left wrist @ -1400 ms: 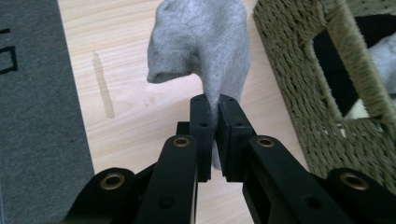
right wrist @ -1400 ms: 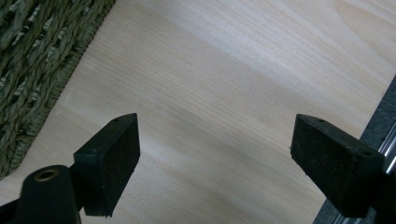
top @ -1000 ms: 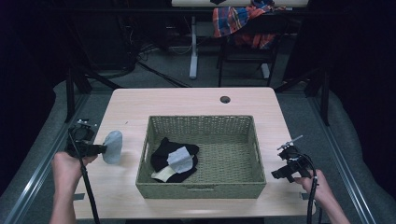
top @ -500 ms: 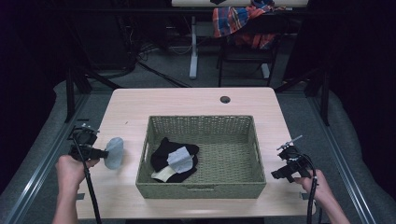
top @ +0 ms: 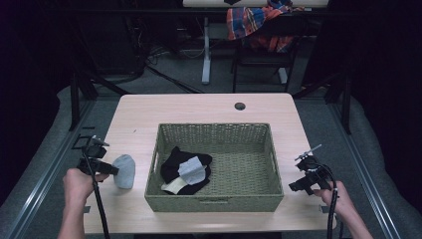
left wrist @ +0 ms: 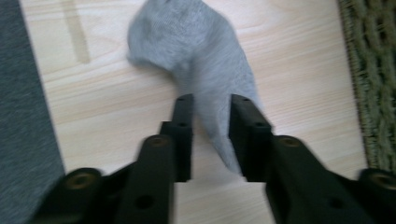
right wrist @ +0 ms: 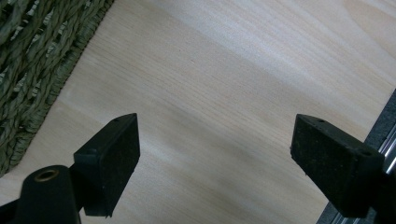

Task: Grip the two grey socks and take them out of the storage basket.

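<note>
Moved: left gripper (top: 105,169) and grey sock (top: 124,171) now nearer the table's (top: 199,107) front-left, jaws pinching the sock.
Right gripper (right wrist: 215,154): jaws wide apart over bare wood.
Room: dark, plaid cloth (top: 254,20) on chair behind.

Dim room — grey floor (top: 164,74), plaid-draped chair (top: 259,30)

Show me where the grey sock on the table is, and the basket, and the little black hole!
grey sock (top: 124,170), high view, middle of the sock.
basket (top: 215,202), high view, front wall.
black hole (top: 240,106), high view, its centre.
</note>
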Tool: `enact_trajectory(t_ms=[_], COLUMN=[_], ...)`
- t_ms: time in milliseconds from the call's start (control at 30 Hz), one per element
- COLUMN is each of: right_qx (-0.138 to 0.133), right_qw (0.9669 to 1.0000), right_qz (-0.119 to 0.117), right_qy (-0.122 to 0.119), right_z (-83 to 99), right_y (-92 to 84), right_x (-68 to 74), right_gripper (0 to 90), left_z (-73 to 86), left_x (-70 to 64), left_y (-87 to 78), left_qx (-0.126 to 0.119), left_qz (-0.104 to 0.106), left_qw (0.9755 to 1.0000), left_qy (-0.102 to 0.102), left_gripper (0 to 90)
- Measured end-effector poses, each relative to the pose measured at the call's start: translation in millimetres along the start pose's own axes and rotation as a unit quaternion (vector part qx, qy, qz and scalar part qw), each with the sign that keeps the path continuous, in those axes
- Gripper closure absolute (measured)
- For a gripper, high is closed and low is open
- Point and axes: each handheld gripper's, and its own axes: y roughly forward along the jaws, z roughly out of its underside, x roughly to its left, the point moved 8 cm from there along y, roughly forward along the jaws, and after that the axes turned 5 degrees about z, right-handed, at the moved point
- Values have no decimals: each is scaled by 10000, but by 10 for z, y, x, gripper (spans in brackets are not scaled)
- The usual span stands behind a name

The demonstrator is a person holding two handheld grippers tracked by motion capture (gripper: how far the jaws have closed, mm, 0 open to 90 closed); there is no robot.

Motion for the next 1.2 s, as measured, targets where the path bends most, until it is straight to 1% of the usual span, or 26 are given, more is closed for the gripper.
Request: enact_trajectory(t_ms=[67,133,167,233,267,300,400,467,533,567,667,700,800,967,1000,1067,1100,1133,1167,1200], right_qx=[16,54,56,61,63,63,62,69,79,84,66,78,63,83,34,36,-53,69,64,84], right_qw=[10000,10000,10000,10000,10000,10000,10000,10000,9999,9999,10000,9999,9999,9999,10000,10000,10000,9999,10000,9999], right_qz=[-9,24,8,8,13,15,9,1,26,26,5,34,5,4,-4,-13,15,43,13,1], right_qy=[-18,-77,-67,-68,-68,-69,-72,-63,-77,-77,-65,-83,-84,-78,-28,-36,34,-86,-68,-83], right_z=[1,4,3,3,3,3,3,2,3,4,4,6,5,10,6,8,2,14,14,17], right_y=[-1,-5,-4,-4,-4,-5,-4,-2,-2,-2,-4,-6,-2,-6,0,-3,8,-10,-11,-13], right_x=[0,-11,-6,-8,-10,-11,-10,-9,-14,-14,-14,-22,-9,-14,-7,-2,4,-15,-9,-11], right_gripper=[154,154,154,154,155,154,154,155,154,155,155,154,154,155,155,154,155,155,155,155], left_z=[-19,-67,-87,-147,-165,-194,-243,-269,-288,-298,-321,-331,-357,-412,-423,-440,-452,-460,-465,-475], left_x=[-26,-75,-102,-199,-232,-284,-413,-481,-551,-589,-672,-709,-793,-987,-1021,-1081,-1103,-1117,-1122,-1137], left_y=[-54,-140,-176,-291,-328,-384,-479,-516,-542,-551,-562,-567,-585,-612,-616,-609,-601,-590,-584,-577], left_qx=[-49,-221,-279,-445,-481,-574,-679,-750,-785,-789,-825,-845,-882,-977,-999,-1014,-1046,-1078,-1061,-1099], left_qz=[21,29,44,110,119,98,106,152,194,209,227,248,248,315,316,357,398,415,419,427], left_qw=[10000,9997,9996,9989,9987,9981,9970,9960,9951,9945,9937,9931,9918,9884,9876,9862,9857,9854,9851,9848], left_qy=[19,19,29,94,136,209,362,465,568,657,725,770,889,1120,1169,1255,1263,1248,1287,1272], left_gripper=[564,483,441,377,322,283,203,168,152,148,99,81,49,14,6,1,1,1,1,1])
